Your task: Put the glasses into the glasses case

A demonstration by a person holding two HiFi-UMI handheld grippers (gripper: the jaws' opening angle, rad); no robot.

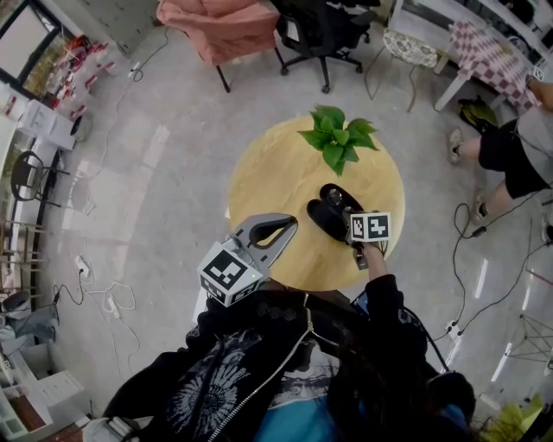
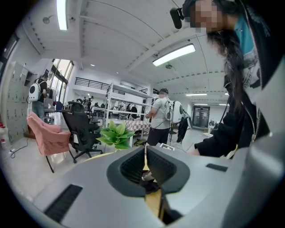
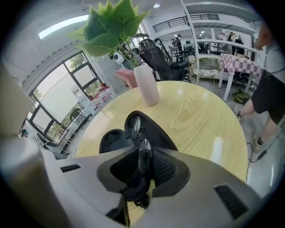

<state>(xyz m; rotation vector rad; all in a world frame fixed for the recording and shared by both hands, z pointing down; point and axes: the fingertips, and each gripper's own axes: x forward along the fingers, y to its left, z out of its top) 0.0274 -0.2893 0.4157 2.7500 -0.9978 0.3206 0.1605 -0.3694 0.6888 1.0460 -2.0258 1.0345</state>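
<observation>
An open black glasses case (image 1: 327,220) lies on the round wooden table (image 1: 276,173), near its front edge. In the right gripper view the case (image 3: 156,133) lies just beyond the jaws. My right gripper (image 3: 143,151) is shut on the glasses (image 3: 136,128): one lens stands edge-on between the pads, the other hangs over the case's right half. In the head view the right gripper (image 1: 347,216) points down at the case. My left gripper (image 1: 291,224) hovers left of the case, shut and holding nothing; in its own view the left gripper (image 2: 145,149) shows its jaws together.
A potted green plant (image 1: 337,138) in a white vase (image 3: 147,84) stands at the table's far side. Around the table are a black office chair (image 1: 324,30), a pink-draped chair (image 1: 220,26), floor cables (image 1: 104,298) and a person (image 1: 518,147) at the right.
</observation>
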